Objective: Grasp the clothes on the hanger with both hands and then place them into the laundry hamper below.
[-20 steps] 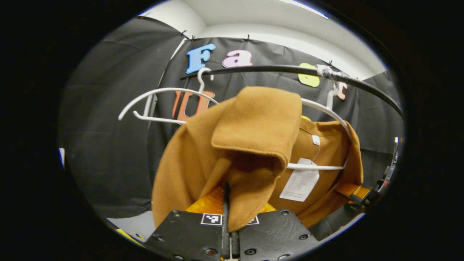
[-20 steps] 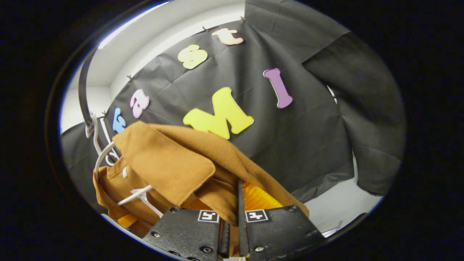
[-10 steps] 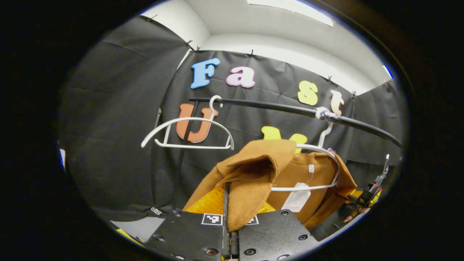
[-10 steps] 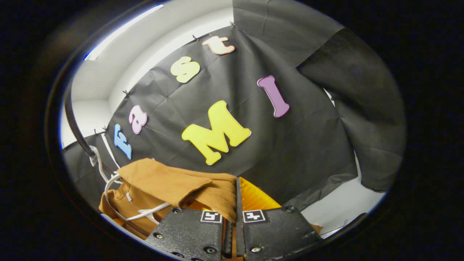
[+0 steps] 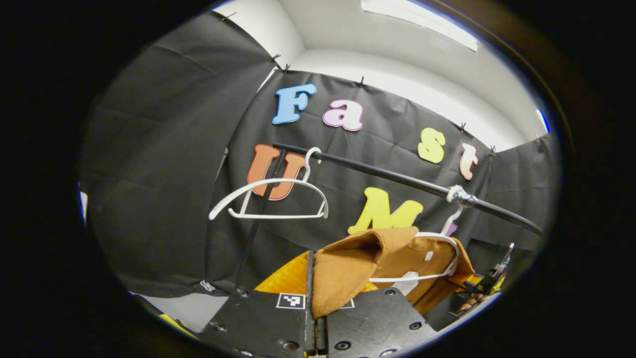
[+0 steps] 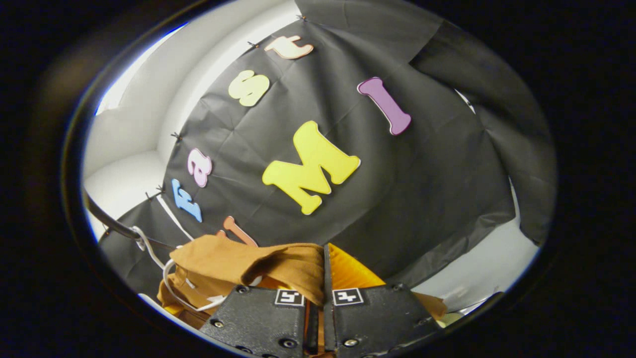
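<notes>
Clearly the brown coat [image 5: 343, 268] is thick, soft and rather heavy, so each closed tool, left tool [image 5: 314, 311] and right tool [image 6: 318, 303], pinches a shoulder fold near the white hanger [image 5: 437, 258].

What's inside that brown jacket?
A white hanger sits inside the brown jacket, its bar and curved shoulder showing at the open neck, with a white tag beside it. The cloth covers the hanger's other shoulder.

Black rail [image 5: 397, 180] — bare hanger [image 5: 271, 199].
</notes>
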